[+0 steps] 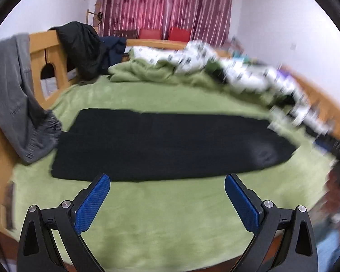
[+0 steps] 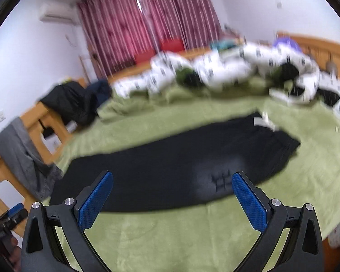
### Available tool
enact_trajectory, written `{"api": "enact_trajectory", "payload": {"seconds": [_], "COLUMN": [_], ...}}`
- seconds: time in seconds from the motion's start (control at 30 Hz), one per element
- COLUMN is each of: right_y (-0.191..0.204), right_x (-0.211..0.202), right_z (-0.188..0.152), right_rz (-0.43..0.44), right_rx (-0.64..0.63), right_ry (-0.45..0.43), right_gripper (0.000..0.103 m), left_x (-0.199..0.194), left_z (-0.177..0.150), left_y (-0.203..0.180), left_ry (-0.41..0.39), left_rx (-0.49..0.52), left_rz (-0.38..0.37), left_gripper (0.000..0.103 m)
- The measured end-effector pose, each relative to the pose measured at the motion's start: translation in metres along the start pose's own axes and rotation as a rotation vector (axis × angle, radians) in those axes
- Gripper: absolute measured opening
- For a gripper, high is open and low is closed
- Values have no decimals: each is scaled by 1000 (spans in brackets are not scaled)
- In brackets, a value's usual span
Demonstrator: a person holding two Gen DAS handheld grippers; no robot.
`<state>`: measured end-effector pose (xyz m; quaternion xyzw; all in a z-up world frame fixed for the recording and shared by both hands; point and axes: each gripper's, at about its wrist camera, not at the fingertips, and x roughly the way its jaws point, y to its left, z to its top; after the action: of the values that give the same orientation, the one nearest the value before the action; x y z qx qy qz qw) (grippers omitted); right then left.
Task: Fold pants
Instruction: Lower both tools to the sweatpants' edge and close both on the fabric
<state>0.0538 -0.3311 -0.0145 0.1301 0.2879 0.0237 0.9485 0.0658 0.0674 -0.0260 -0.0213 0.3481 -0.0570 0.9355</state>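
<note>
Black pants [image 1: 165, 145] lie flat lengthwise across the green blanket [image 1: 161, 208], legs stacked one over the other. In the right wrist view the same pants [image 2: 174, 165] run from lower left to upper right, the waistband with a white tag [image 2: 263, 121] at the right end. My left gripper [image 1: 167, 179] hovers open just short of the pants' near edge, nothing between its blue pads [image 1: 91, 204]. My right gripper [image 2: 172, 176] is also open, held over the near edge of the pants, empty. Both views are motion-blurred.
A grey garment [image 1: 13, 99] hangs over the wooden footboard [image 1: 49, 65] at left, with dark clothes [image 1: 83, 47] piled beside it. A white patterned quilt [image 2: 226, 68] is bunched along the far side of the bed. Red curtains [image 1: 165, 6] cover the back wall.
</note>
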Motion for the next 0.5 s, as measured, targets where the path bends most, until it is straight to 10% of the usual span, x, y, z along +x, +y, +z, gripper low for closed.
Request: {"api": "enact_trajectory", "payload": {"seconds": [0.5], "right_y": [32], "right_x": [111], "right_z": [-12], "right_rz": [-68], "right_rx": [-238], "right_ry": [148], "right_gripper": [102], "left_x": [54], "left_z": [0], "left_y": [16], "left_ry": [57], "left_rx": [39], "left_rz": [7], "left_gripper": [102]}}
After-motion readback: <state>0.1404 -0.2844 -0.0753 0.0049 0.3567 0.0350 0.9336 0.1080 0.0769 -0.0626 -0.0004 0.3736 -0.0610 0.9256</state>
